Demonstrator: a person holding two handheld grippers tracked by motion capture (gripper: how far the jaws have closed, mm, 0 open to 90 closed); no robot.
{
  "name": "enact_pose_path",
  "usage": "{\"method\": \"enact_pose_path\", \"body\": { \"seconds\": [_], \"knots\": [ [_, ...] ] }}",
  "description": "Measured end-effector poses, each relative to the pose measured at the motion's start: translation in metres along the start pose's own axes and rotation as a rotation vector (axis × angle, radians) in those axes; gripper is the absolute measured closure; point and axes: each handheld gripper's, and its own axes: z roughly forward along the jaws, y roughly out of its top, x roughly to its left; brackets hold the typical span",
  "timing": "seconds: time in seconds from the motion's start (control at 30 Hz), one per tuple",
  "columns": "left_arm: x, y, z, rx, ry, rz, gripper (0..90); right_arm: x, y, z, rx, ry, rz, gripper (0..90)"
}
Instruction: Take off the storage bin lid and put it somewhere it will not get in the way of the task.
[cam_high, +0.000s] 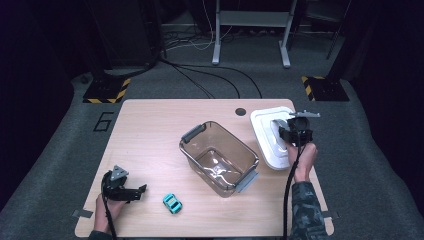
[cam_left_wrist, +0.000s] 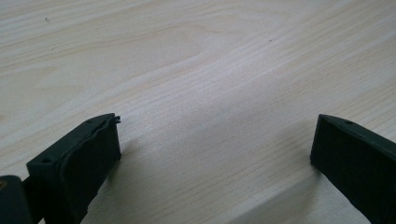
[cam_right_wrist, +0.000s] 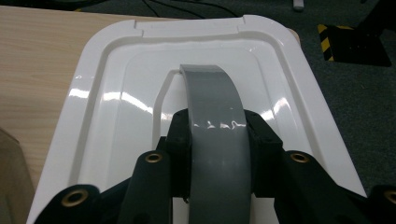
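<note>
- The white lid (cam_right_wrist: 112, 107) lies flat near the table's right edge, just beside the clear storage bin (cam_high: 220, 157), which stands open and empty in the middle of the table (cam_high: 150, 130).
- Its grey arched handle (cam_right_wrist: 215, 116) runs down the lid's centre. In the right gripper view the two black jaws sit against either side of that handle, closed on it.
- So the right gripper (cam_high: 295, 134) has the lid by the handle, with the person's right hand (cam_high: 301, 160) behind it. Whether the lid is just off the wood or resting on it is hard to tell from above; I would guess it rests.
- Step in hand, as I read it: taking hold of the lid in order to cover the bin.
- The next move calls for a firm squeeze on the handle, a level lift, a carry leftward over the bin, and a turn so that the lid's long side matches the rim and the grey end latches (cam_high: 192, 133).
- The left gripper (cam_high: 141, 191) rests low at the table's near left, jaws wide apart over bare wood, holding nothing.
- A small turquoise toy car (cam_high: 172, 203) sits just beside it, outside the bin; it may belong inside before the bin is covered.
</note>
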Motion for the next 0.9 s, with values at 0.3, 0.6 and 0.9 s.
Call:
{"method": "enact_pose_path", "body": {
  "seconds": [0.3,0.6,0.9],
  "knots": [
    [0.000,0.000,0.000,0.000,0.000,0.000,1.3,0.000,-0.009,0.014,0.023,-0.027,0.029,67.1],
    [0.000,0.000,0.000,0.000,0.000,0.000,1.3,0.000,-0.020,0.031,0.043,-0.055,0.078,67.0],
    [0.000,0.000,0.000,0.000,0.000,0.000,1.3,-0.002,-0.030,0.045,0.060,-0.087,0.098,67.0]
  ]
}}
